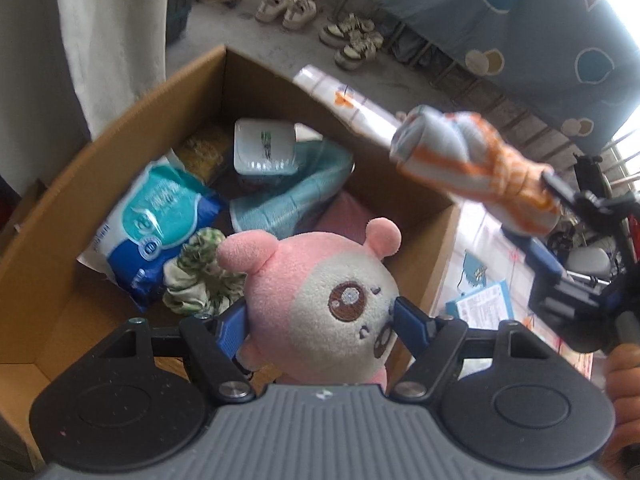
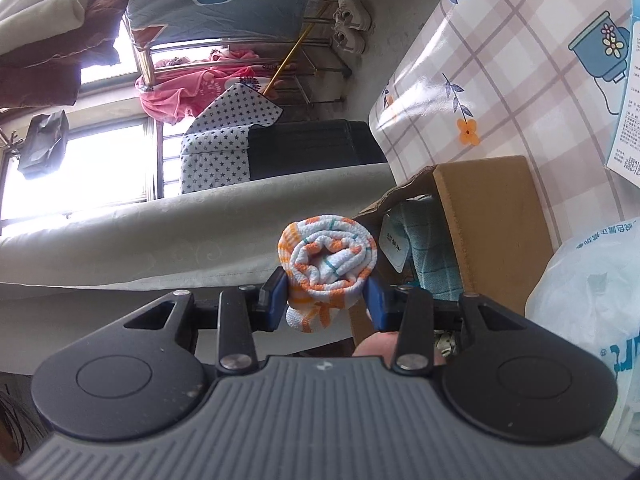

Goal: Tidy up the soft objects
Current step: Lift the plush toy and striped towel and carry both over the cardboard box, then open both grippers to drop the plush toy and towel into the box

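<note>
In the left wrist view, the left tongs (image 1: 318, 322) are clamped on a pink plush toy (image 1: 320, 300) above an open cardboard box (image 1: 120, 128) that holds a blue packet (image 1: 160, 220) and a teal towel (image 1: 288, 196). In the right wrist view, the right tongs (image 2: 327, 300) are clamped on a rolled orange-striped cloth (image 2: 328, 260), near the box on the worktop (image 2: 500, 80).
</note>
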{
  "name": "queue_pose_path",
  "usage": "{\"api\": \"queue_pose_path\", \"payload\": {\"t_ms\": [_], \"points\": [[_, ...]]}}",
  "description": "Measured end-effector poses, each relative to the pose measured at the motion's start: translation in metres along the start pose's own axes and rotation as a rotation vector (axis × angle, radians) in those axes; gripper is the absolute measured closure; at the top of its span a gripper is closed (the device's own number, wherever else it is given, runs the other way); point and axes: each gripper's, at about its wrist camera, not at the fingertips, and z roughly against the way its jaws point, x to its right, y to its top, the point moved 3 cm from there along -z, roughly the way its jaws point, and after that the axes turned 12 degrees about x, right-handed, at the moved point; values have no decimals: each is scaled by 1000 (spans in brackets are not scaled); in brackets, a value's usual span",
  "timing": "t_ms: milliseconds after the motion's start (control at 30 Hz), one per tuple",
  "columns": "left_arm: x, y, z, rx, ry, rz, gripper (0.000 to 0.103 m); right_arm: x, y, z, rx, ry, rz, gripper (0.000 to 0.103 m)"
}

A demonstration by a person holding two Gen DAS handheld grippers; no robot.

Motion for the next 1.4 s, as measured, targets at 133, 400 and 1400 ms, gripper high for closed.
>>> {"api": "queue_pose_path", "payload": {"t_ms": [133,400,1400], "points": [[-8,-11,-28,-73,-24,-33,27,6,-2,-8,27,-10,-3,64],[-12,-19,-63,-152,-29,-46,23,16,8,-7,74,-16,-12,64],[-122,41,121,192,228,239,17,-22,-80,-100,-324,-158,252,64]]}}
